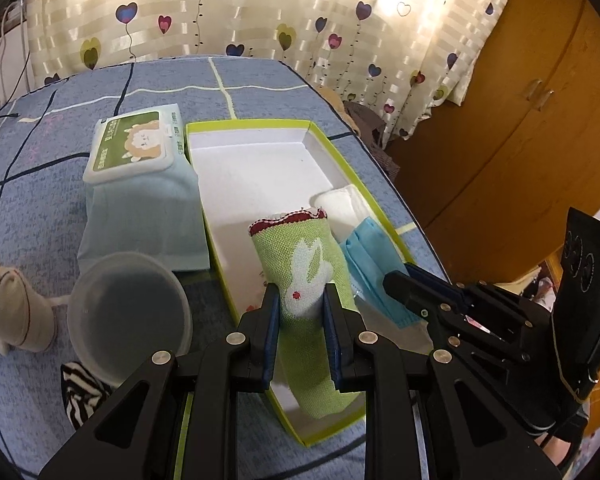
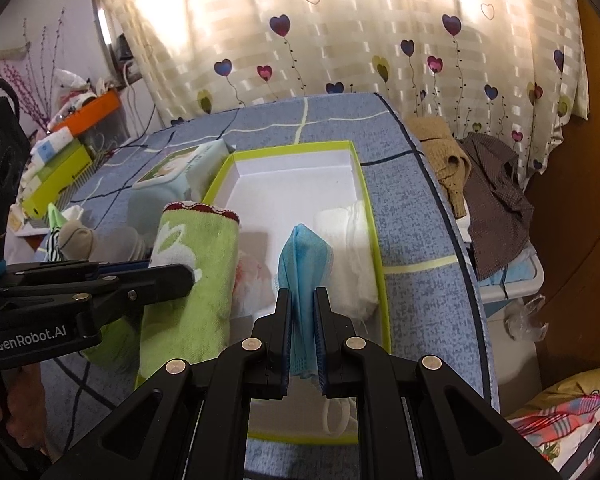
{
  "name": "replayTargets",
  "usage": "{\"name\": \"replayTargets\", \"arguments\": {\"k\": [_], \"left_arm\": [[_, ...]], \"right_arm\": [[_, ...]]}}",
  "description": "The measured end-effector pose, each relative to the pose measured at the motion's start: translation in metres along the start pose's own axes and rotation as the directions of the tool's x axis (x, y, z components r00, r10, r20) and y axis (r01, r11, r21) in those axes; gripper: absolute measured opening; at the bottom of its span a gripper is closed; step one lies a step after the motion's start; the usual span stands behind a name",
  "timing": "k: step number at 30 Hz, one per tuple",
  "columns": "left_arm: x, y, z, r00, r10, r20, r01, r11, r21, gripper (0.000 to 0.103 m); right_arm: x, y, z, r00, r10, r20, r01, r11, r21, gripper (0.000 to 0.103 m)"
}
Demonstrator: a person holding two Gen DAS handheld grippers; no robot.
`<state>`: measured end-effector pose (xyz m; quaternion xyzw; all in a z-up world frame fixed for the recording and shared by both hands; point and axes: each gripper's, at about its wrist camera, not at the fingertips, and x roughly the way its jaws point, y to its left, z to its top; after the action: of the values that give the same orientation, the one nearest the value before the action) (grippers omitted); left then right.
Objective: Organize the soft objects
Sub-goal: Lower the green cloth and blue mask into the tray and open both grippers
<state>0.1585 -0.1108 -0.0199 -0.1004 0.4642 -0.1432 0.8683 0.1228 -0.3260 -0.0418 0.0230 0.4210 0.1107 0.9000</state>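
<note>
Left wrist view: left claw (image 1: 300, 304) clamped on a rolled green rabbit towel (image 1: 300, 264), both pads pressing its sides. Towel lies lengthwise inside the lime-edged white box (image 1: 256, 152), near end over the box's front wall. Right of it in the box, a blue face mask (image 1: 370, 252), with a white folded cloth (image 1: 342, 204) behind it against the right wall. Right claw (image 1: 404, 280) comes in from the right, tips at the mask; grip state unclear from this angle. Box sits on a bed with a blue checked sheet (image 1: 60, 128). Left of the box: wet wipes pack (image 1: 134, 142) on top of a light blue folded cloth (image 1: 144, 216), clear plastic bowl (image 1: 128, 312), beige sock (image 1: 16, 308), striped black-white cloth (image 1: 84, 392). Heart-print curtain (image 1: 340, 20) behind.

Right wrist view: right claw (image 2: 302, 312) closed on the blue face mask (image 2: 304, 256), mask standing upright between the pads, ear loop hanging below. White cloth (image 2: 350, 248) just right of it by the box (image 2: 292, 148) wall. Green towel (image 2: 192, 276) at left, held by the left claw (image 2: 180, 274). Wipes pack (image 2: 172, 172) beside the box's left wall. Brown clothes (image 2: 492, 192) piled off the bed's right edge.
</note>
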Motion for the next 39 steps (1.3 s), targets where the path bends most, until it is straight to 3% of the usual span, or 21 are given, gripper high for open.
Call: {"name": "replayTargets", "arguments": {"k": [12, 20, 26, 39], "left_arm": [[0.009, 0.003, 0.007, 1.0, -0.009, -0.015, 0.009, 1.0, -0.005, 0.022], [0.0, 0.003, 0.001, 0.999, -0.031, -0.016, 0.031, 0.999, -0.01, 0.028], [-0.017, -0.001, -0.001, 0.998, -0.043, 0.034, 0.043, 0.999, 0.006, 0.04], [-0.061, 0.007, -0.019, 0.994, -0.057, 0.097, 0.057, 0.998, -0.001, 0.04]], "right_arm": [[0.012, -0.001, 0.006, 1.0, 0.006, -0.021, -0.006, 1.0, -0.005, 0.011], [-0.002, 0.003, 0.007, 1.0, -0.008, -0.003, 0.008, 1.0, -0.016, 0.025], [-0.014, 0.007, 0.008, 1.0, -0.022, 0.015, 0.022, 1.0, -0.019, 0.027], [-0.047, 0.03, 0.002, 0.998, -0.031, 0.05, 0.033, 0.998, -0.05, 0.028]]}}
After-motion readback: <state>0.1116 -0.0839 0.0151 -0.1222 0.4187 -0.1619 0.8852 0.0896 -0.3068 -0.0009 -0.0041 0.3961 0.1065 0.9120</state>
